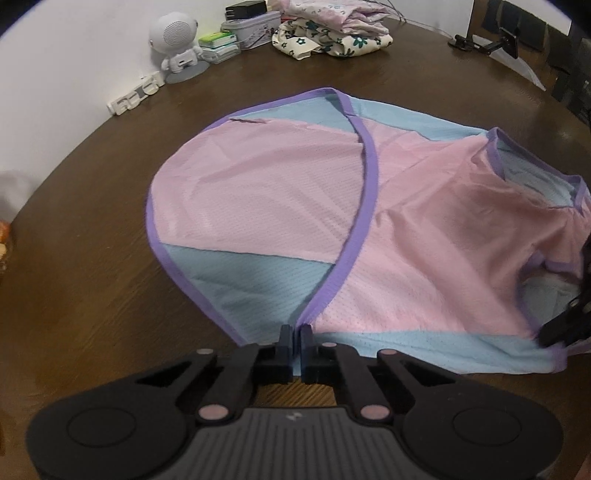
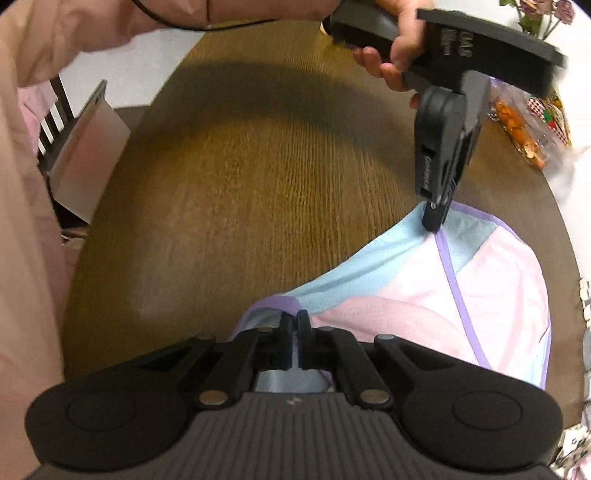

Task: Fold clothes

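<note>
Worktop (image 1: 92, 229): dark brown wood grain, rounded edge.
Wall (image 1: 74, 33): plain white, just behind the worktop.
Chair (image 2: 55, 122): dark slatted back, beside the worktop.
Light: soft glare on wood.

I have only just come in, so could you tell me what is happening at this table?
A person is folding a pink and blue garment spread on a wooden table. The left gripper is shut on its near purple-trimmed edge, and the right gripper is shut on another part of that edge. Nothing is lifted yet.
</note>
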{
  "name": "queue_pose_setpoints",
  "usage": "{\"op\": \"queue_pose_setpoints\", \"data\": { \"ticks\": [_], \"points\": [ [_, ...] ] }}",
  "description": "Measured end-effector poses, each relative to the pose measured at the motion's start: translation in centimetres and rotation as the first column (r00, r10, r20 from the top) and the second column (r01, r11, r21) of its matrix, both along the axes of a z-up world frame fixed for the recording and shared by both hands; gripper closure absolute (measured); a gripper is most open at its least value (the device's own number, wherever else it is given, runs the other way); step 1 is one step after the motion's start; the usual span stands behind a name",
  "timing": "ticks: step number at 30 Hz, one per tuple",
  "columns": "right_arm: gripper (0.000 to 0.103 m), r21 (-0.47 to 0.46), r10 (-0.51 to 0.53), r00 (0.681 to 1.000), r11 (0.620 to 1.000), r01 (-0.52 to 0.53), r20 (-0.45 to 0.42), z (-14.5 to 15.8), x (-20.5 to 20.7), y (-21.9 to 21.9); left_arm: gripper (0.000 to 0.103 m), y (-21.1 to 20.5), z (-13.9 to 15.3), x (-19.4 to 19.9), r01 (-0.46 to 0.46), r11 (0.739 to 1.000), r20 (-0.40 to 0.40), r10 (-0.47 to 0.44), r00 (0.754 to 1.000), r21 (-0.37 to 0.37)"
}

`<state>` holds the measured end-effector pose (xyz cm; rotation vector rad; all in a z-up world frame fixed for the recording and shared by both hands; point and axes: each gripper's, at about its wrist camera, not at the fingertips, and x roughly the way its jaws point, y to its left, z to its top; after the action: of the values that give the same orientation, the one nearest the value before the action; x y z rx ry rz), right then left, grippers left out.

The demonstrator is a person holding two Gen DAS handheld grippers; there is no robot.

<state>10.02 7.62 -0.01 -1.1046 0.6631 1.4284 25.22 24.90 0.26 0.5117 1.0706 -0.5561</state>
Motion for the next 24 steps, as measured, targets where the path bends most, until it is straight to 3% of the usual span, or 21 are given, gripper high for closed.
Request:
{"op": "queue_pose_setpoints", "data": {
  "ticks": [5, 8, 10, 12, 16, 19, 24],
  "points": [
    [0.101, 0.007, -0.029, 0.999, 1.0, 0.029, -0.029, -0.2, 0.1, -0.8, 0.1, 0.3, 0.3, 0.2, -0.011, 1.0, 0.011, 0.011, 1.0, 0.018],
    [0.099, 0.009, -0.047, 0.998, 0.999, 0.048, -0.05, -0.9, 0.2, -0.6, 0.087, 0.2, 0.2, -0.1, -0.007, 0.999, 0.01, 0.007, 1.0, 0.04],
    [0.093, 0.032, -0.076, 0.993, 0.996, 0.08, -0.095, -0.8, 0.5, -0.9, 0.085, 0.3, 0.4, -0.7, -0.01, 0.999, 0.032, 0.008, 0.999, 0.038],
    [0.069, 0.073, -0.121, 0.981, 0.988, 0.133, -0.152, -0.2, 1.1, -1.9, 0.077, 0.5, 1.1, -1.5, -0.024, 1.0, 0.071, 0.022, 0.997, 0.016],
    [0.068, 0.165, -0.25, 0.946, 0.944, 0.286, -0.206, 1.5, 3.1, -5.3, 0.072, 0.1, 2.7, -3.7, -0.118, 0.993, 0.193, 0.122, 0.974, -0.032],
    [0.068, 0.206, -0.422, 0.886, 0.865, 0.457, -0.192, 1.7, 5.3, -8.7, 0.072, -1.4, 2.8, -5.9, -0.141, 0.986, 0.229, 0.158, 0.96, -0.091],
    [0.071, 0.18, -0.674, 0.718, 0.695, 0.696, -0.174, -0.1, 8.5, -13.9, 0.072, -4.4, 1.1, -8.9, -0.156, 0.975, 0.21, 0.188, 0.96, -0.157]
  ]
}}
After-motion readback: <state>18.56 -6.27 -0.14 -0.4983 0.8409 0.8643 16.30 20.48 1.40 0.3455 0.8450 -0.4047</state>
